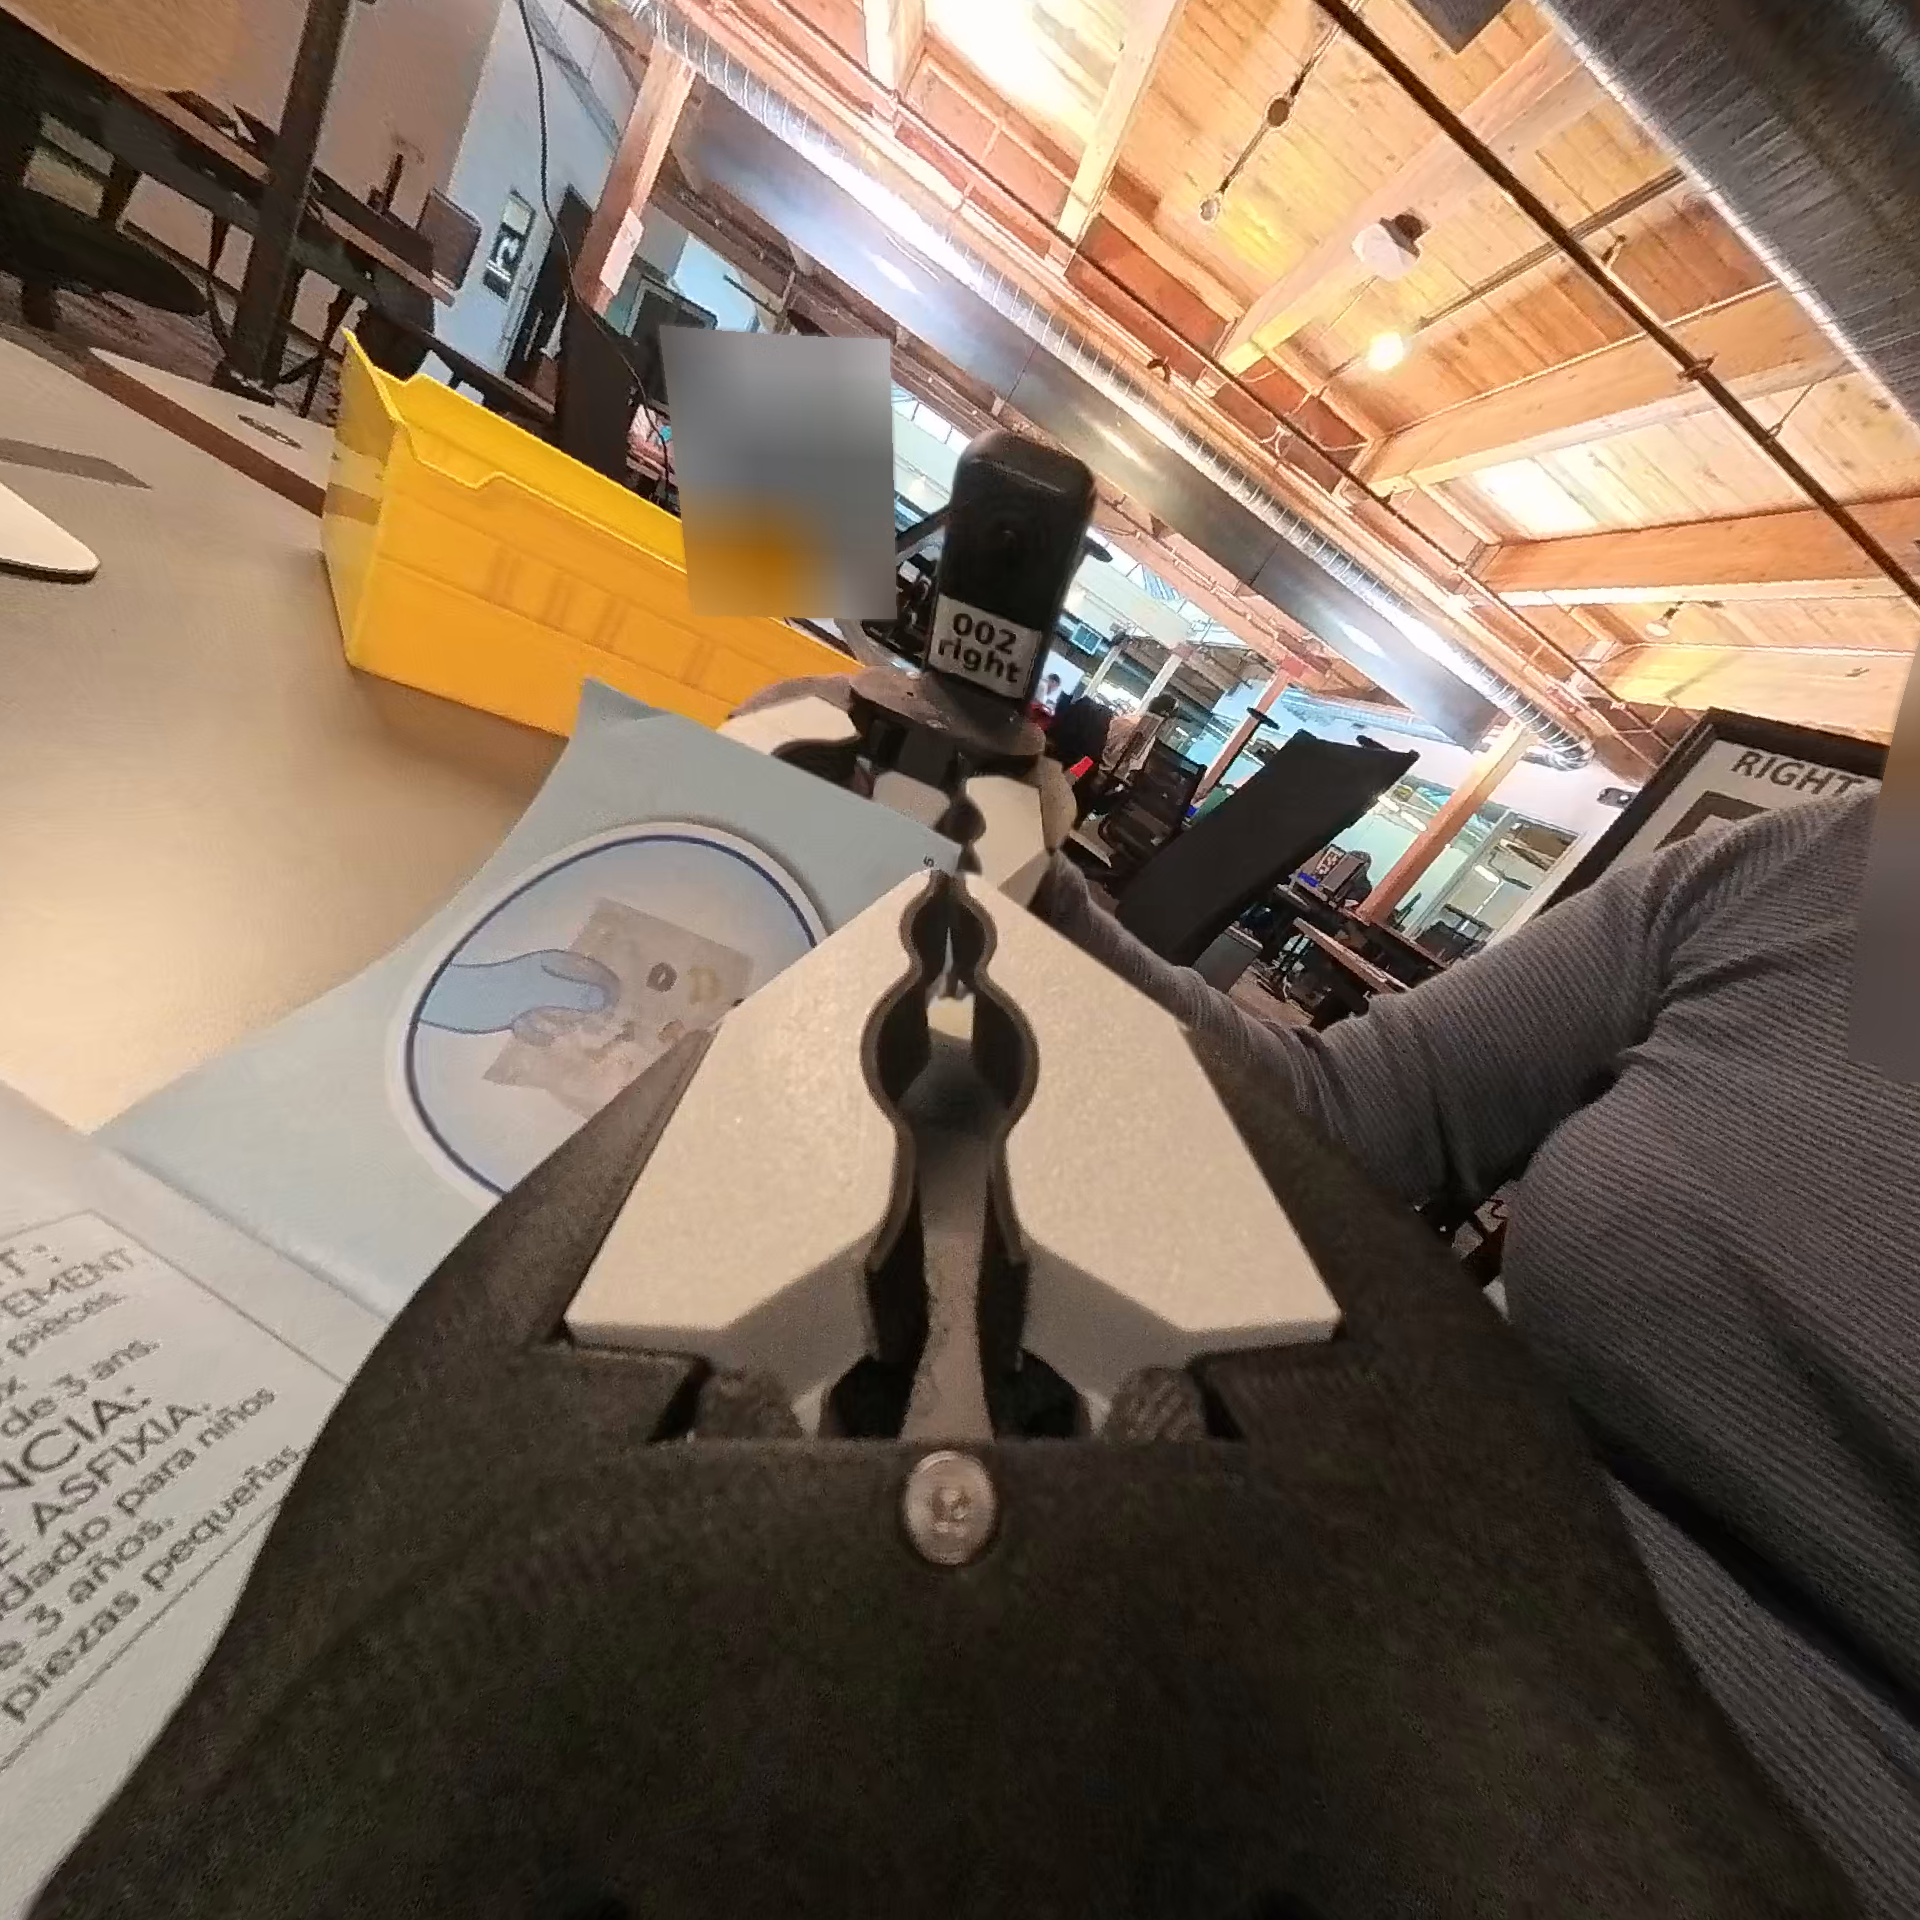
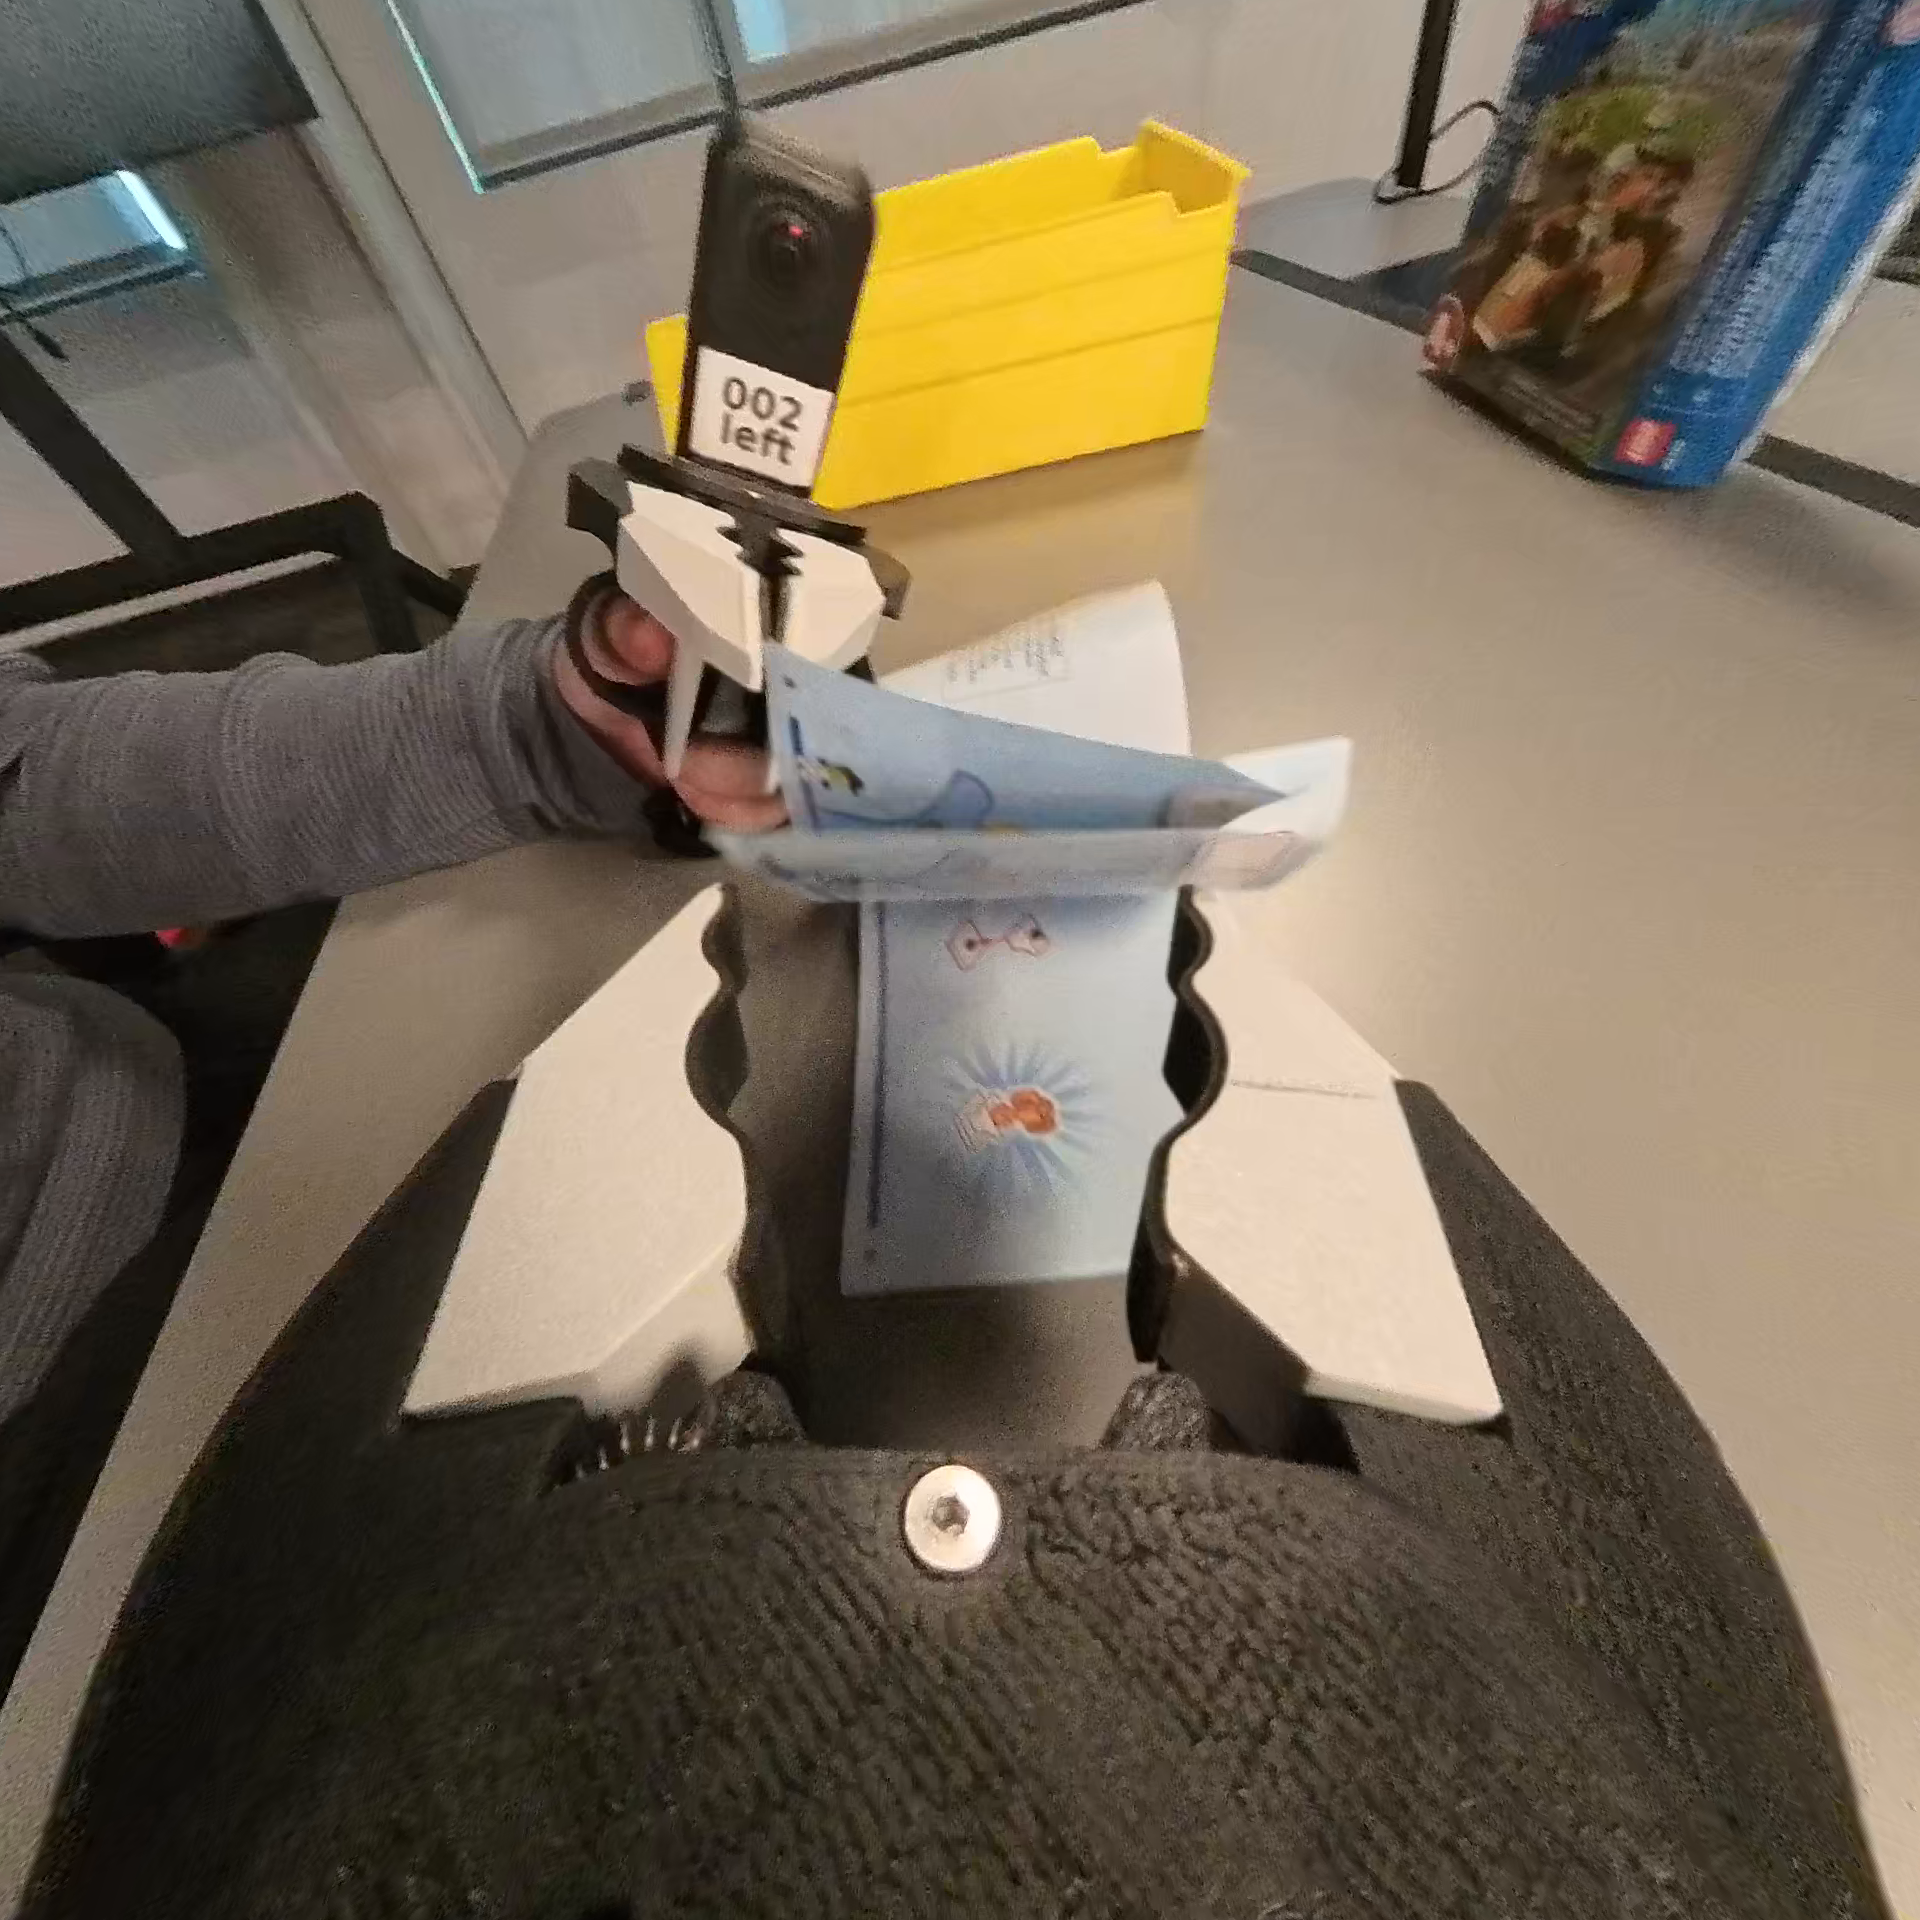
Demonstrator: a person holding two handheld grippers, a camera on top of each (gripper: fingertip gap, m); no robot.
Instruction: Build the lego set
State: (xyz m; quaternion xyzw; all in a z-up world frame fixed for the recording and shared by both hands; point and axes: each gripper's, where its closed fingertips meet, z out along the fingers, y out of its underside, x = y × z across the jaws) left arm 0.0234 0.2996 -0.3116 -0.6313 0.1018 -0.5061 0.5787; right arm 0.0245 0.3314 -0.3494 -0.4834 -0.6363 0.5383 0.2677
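Observation:
A light blue instruction booklet [image 2: 1003, 1101] lies open on the grey table [image 2: 1507, 779]. My left gripper [image 1: 948, 888] is shut on one of its pages [image 2: 987, 790] and holds that page lifted and curled above the rest. In the right wrist view, the left gripper [image 2: 764, 623] pinches the page at its far left corner. My right gripper [image 2: 956, 914] is open, jaws wide, just above the flat part of the booklet and touching nothing. In the left wrist view the booklet [image 1: 416, 1039] lies to the left, with the right gripper [image 1: 935, 800] just beyond my fingertips.
A yellow bin [image 2: 1039, 312] stands at the far side of the table; it also shows in the left wrist view [image 1: 499, 561]. The blue lego box [image 2: 1683, 229] leans at the far right. A grey sleeve [image 2: 260, 769] reaches in from the left. Spacing between my two grippers at the tips: around 5 centimetres.

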